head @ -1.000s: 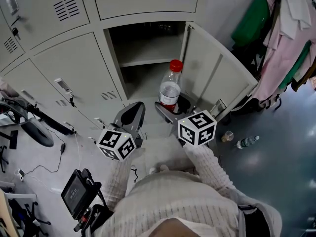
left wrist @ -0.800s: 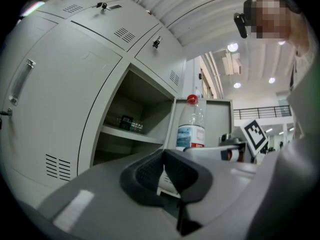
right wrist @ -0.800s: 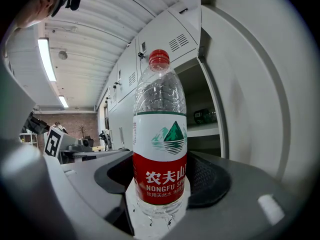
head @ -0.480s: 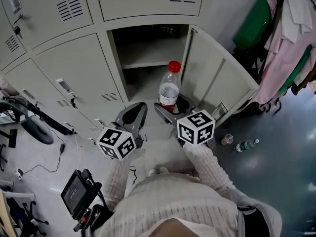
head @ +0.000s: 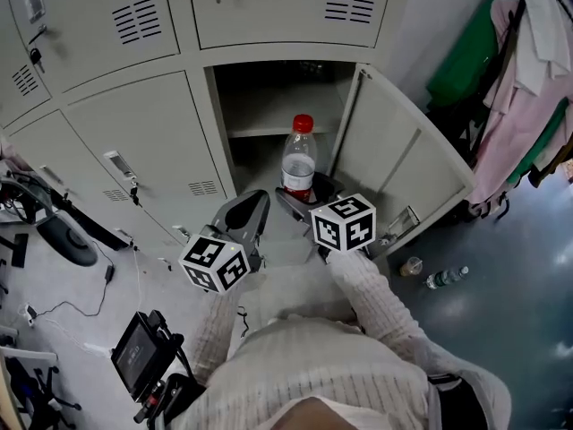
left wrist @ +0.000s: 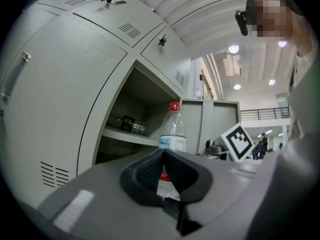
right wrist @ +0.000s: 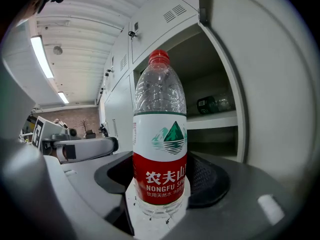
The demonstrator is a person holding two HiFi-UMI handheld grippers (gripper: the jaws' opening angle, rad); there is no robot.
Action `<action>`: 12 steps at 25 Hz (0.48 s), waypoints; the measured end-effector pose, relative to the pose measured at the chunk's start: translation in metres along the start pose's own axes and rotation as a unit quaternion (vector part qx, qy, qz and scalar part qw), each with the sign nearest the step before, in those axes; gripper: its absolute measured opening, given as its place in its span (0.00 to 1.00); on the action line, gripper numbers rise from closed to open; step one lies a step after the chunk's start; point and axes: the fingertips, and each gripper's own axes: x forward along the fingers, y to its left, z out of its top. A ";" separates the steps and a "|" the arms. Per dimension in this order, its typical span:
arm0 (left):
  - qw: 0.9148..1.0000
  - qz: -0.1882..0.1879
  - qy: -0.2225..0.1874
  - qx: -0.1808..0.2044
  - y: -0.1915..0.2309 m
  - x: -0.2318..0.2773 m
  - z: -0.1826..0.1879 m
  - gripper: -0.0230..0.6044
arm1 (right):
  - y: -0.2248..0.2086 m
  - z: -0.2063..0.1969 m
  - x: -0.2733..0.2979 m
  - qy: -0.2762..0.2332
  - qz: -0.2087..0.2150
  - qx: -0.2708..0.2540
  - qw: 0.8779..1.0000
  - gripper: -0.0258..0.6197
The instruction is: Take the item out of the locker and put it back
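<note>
Holding: the right claw (head: 304, 197) (right wrist: 160, 186) pinches the water bottle (head: 298, 162) (right wrist: 159, 144) low on its body, a pad on either side of the red part of the label
Bottle: upright with its red cap on top, rising straight out of the right claw and resting on nothing else; the upper part looks clear and empty
Left claw: the left claw (head: 242, 215) (left wrist: 165, 176) is pressed together with nothing in it, just to the left of the right claw and apart from the bottle, which shows past its tips in the left gripper view
Ahead of the claws: the locker (head: 134, 141) with one compartment open; the bottle is in front of that opening, level with the space under the shelf (head: 264, 133) (right wrist: 216, 120)
Right of the right claw: the open locker door (head: 398, 164) (right wrist: 280, 84), swung outward
On the shelf: a small dark thing (right wrist: 212, 104) (left wrist: 127, 124) far beyond the bottle, too small to tell
Marker cubes: one behind each claw, the right cube (head: 343, 224) close behind the bottle, the left cube (head: 215, 262) nearer the person's sleeve (head: 376, 303)
Floor: a second bottle (head: 445, 279) lies well off to the right of the right claw, below hanging clothes (head: 528, 70)
</note>
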 end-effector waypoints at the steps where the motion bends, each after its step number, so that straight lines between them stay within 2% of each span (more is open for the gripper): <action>1: 1.000 0.000 -0.002 0.001 0.003 0.002 0.002 0.05 | -0.002 0.002 0.006 0.001 0.003 0.002 1.000 0.52; 12: 1.000 0.008 -0.028 -0.011 0.031 0.022 0.023 0.05 | -0.009 0.047 0.056 0.008 0.052 0.028 0.998 0.52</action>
